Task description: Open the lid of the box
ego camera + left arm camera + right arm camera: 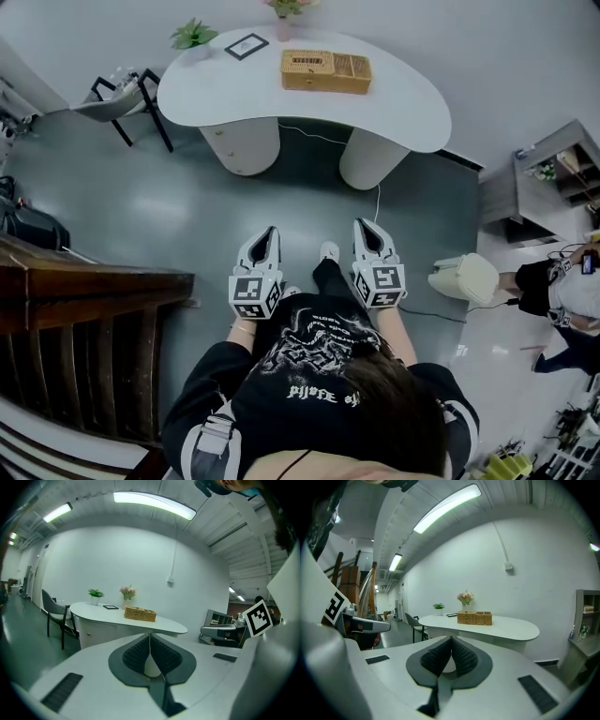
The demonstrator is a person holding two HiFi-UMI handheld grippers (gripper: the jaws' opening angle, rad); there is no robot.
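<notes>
Left gripper [270,234]: jaws closed tip to tip, nothing between the ribbed pads; held at waist height in front of the person's black printed shirt [314,361]. Right gripper [364,230]: jaws likewise pressed together and empty; level with the left one, the two side by side but apart, both pointing toward the table.

Wicker box [325,71]: rectangular, lid down, on the far half of the white curved table [403,112]; well apart from both grippers, with open grey floor [187,206] between. In both gripper views the box lies above and beyond the closed jaw tips.

Also on the table: a small potted green plant [194,36] at the left end; a dark flat frame [247,46] between plant and box; a vase of pink flowers [464,599] just behind the box.

Surroundings: a dark chair [122,98] left of the table; dark wooden railing [84,309] at the person's left; a pale bag-like object [466,277] on the floor to the right, its nature unclear; a second person [558,291] at the right edge.
</notes>
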